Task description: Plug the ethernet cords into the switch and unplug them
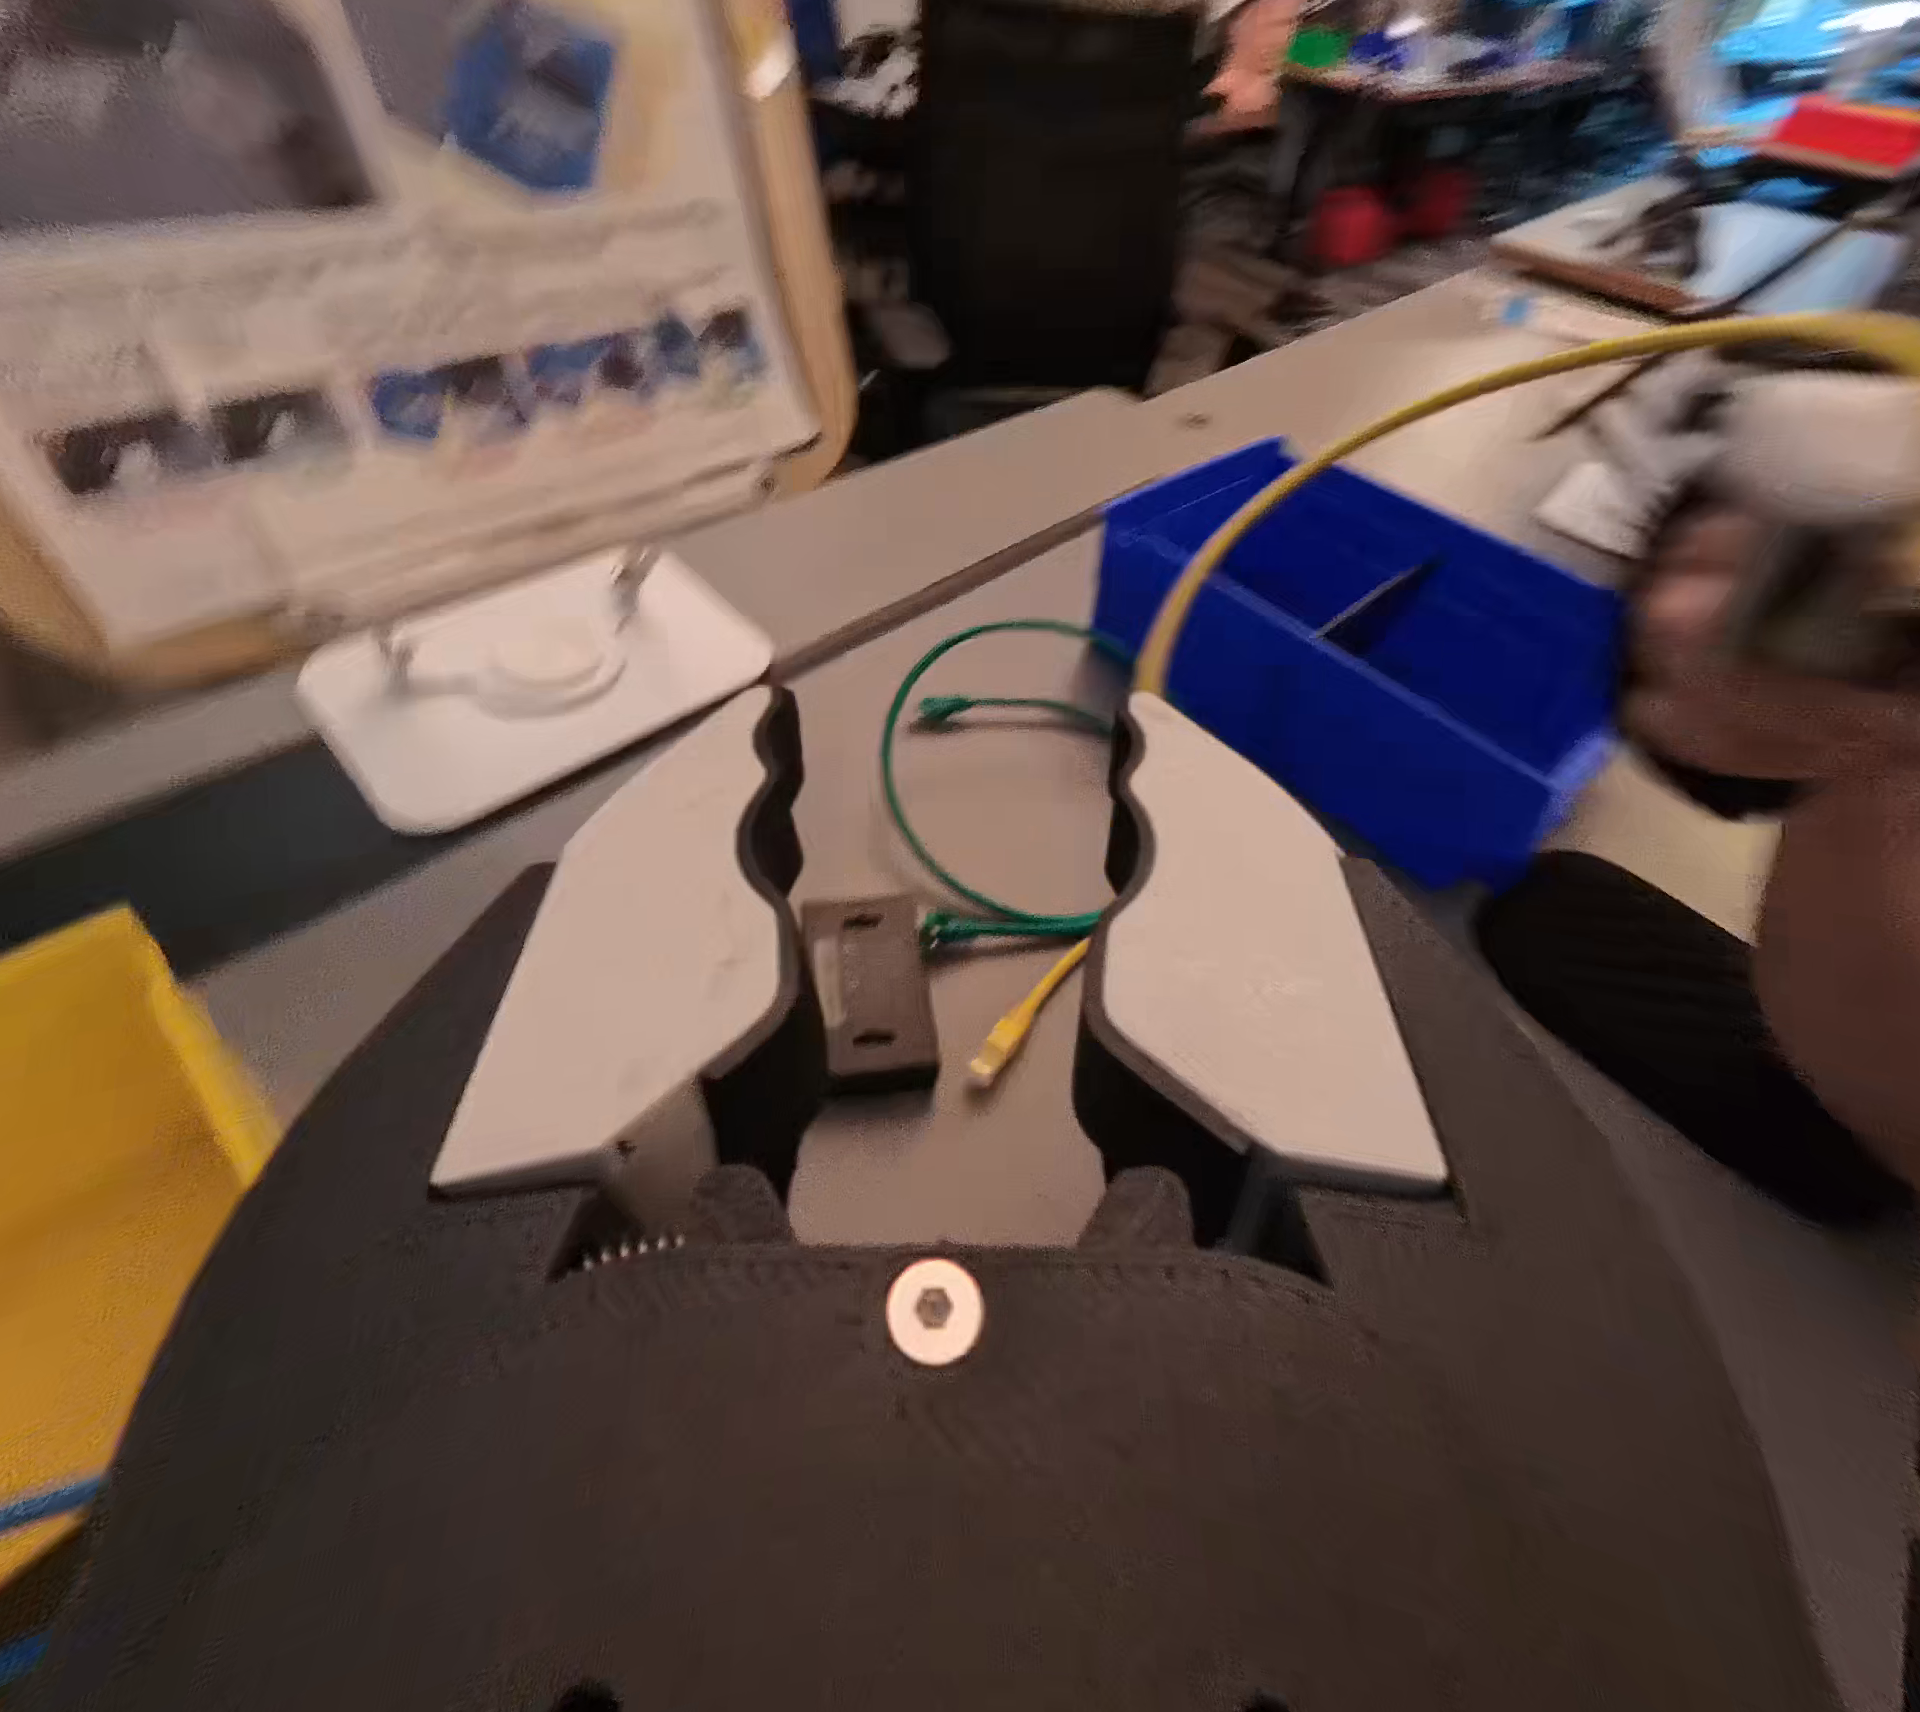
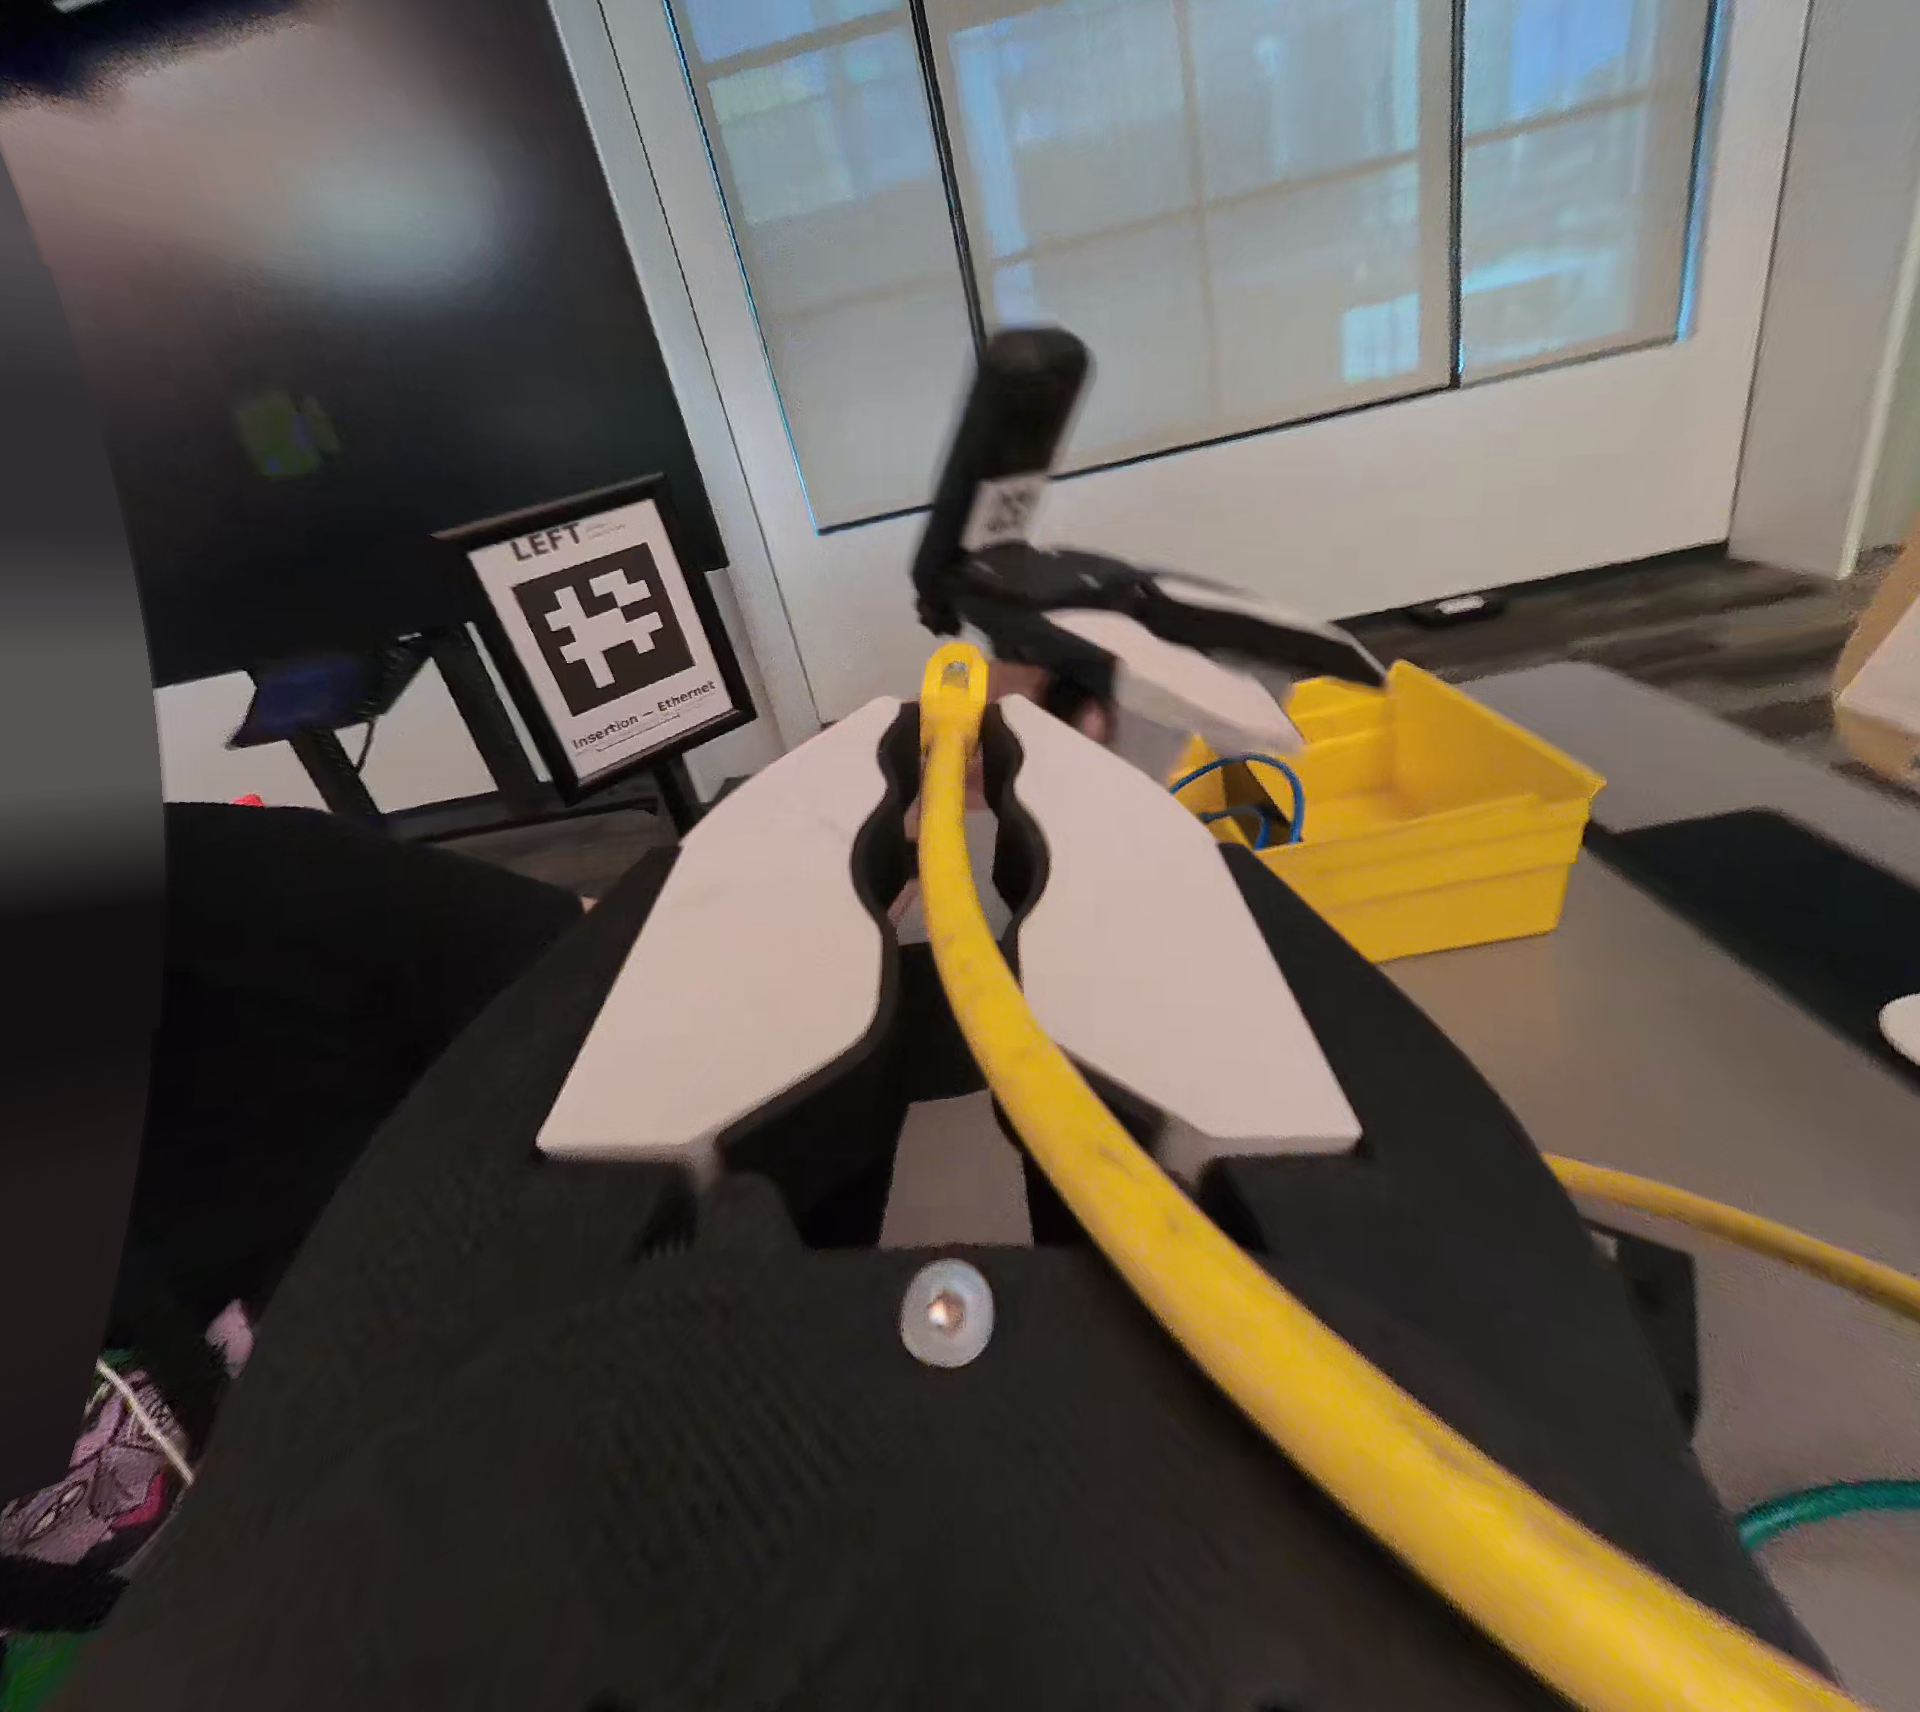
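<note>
- Two hand-held grippers in play: left gripper (image 1: 951,732) spread wide over the grey table (image 1: 987,499), nothing between its fingers; right gripper (image 2: 956,706) nearly closed, clamping the yellow ethernet cord (image 2: 940,831) close behind one plug.
- Clamped plug (image 2: 951,670) poking up just past the right fingertips, cord running back over the gripper body and off to the lower right.
- Other yellow plug (image 1: 995,1054) loose on the table, just beside the black switch (image 1: 868,987), not inserted.
- Switch flat on the table, seen between the left fingers, partly hidden behind the left one.
- Green ethernet cord (image 1: 904,789) looped on the table beyond the switch; two green plugs (image 1: 940,930) right at the switch's edge, seated or merely touching impossible to tell through the blur.
- Third green plug (image 1: 935,708) free on the table farther back.
- Blue bin (image 1: 1351,675) to the right of the loop, the yellow cord arching across its front corner.
- Yellow bin (image 2: 1455,841) on the table ahead of the right gripper, a blue cord (image 2: 1252,795) inside it.
- Framed marker sign (image 2: 608,634) standing left of that bin, in front of a dark screen (image 2: 312,260).
</note>
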Tool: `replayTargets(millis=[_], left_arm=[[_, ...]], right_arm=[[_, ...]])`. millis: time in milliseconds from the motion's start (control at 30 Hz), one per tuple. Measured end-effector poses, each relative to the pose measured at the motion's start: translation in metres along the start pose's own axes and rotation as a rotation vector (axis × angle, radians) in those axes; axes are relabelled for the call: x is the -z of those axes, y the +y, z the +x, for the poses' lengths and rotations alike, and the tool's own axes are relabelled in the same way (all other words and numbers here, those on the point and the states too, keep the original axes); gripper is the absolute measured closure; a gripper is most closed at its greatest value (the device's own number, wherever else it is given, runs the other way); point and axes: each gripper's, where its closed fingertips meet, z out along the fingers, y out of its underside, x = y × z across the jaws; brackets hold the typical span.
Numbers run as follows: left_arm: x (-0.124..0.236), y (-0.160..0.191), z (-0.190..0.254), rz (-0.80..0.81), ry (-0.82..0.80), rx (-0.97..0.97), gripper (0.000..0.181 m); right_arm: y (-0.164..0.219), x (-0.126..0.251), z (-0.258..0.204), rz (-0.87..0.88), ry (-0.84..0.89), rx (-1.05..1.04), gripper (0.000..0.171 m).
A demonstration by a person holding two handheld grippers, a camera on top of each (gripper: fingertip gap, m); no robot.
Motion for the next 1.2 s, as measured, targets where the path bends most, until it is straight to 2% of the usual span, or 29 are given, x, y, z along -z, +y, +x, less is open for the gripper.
replayTargets(millis=[133, 267, 400, 533, 600, 667, 733, 900, 967, 1000, 1067, 1200], left_arm=[[-0.053, 0.076, -0.015, -0.278, -0.052, 0.059, 0.103], [-0.093, 0.144, -0.022, -0.433, -0.150, 0.000, 0.099], [-0.099, 0.175, -0.036, -0.498, -0.252, -0.117, 0.097], [-0.094, 0.203, -0.044, -0.604, -0.250, -0.033, 0.084], [-0.092, 0.215, -0.046, -0.645, -0.248, -0.015, 0.086], [-0.093, 0.222, -0.048, -0.681, -0.255, -0.041, 0.086], [-0.098, 0.220, -0.041, -0.662, -0.200, -0.049, 0.120], [-0.102, 0.219, -0.043, -0.615, -0.214, -0.048, 0.120], [-0.105, 0.221, -0.044, -0.609, -0.204, -0.030, 0.092], [-0.107, 0.221, -0.043, -0.600, -0.182, -0.043, 0.087], [-0.110, 0.217, -0.041, -0.577, -0.139, -0.063, 0.121], [-0.111, 0.209, -0.048, -0.590, -0.140, -0.065, 0.121]], right_arm=[[-0.017, 0.012, -0.011, 0.027, 0.030, 0.073, 0.158], [-0.034, 0.024, -0.020, 0.083, 0.047, 0.120, 0.159], [-0.039, 0.027, -0.028, 0.065, 0.095, 0.231, 0.159], [-0.037, 0.027, -0.023, 0.053, 0.108, 0.238, 0.158], [-0.037, 0.027, -0.020, 0.055, 0.114, 0.234, 0.159], [-0.037, 0.028, -0.019, 0.055, 0.119, 0.233, 0.159], [-0.038, 0.029, -0.018, 0.056, 0.126, 0.239, 0.158], [-0.036, 0.031, -0.011, 0.038, 0.153, 0.239, 0.158], [-0.034, 0.029, -0.008, 0.030, 0.155, 0.229, 0.158], [-0.032, 0.029, -0.007, 0.025, 0.154, 0.224, 0.158], [-0.029, 0.027, -0.003, 0.012, 0.158, 0.217, 0.158], [-0.020, 0.024, 0.010, -0.016, 0.189, 0.204, 0.158]])
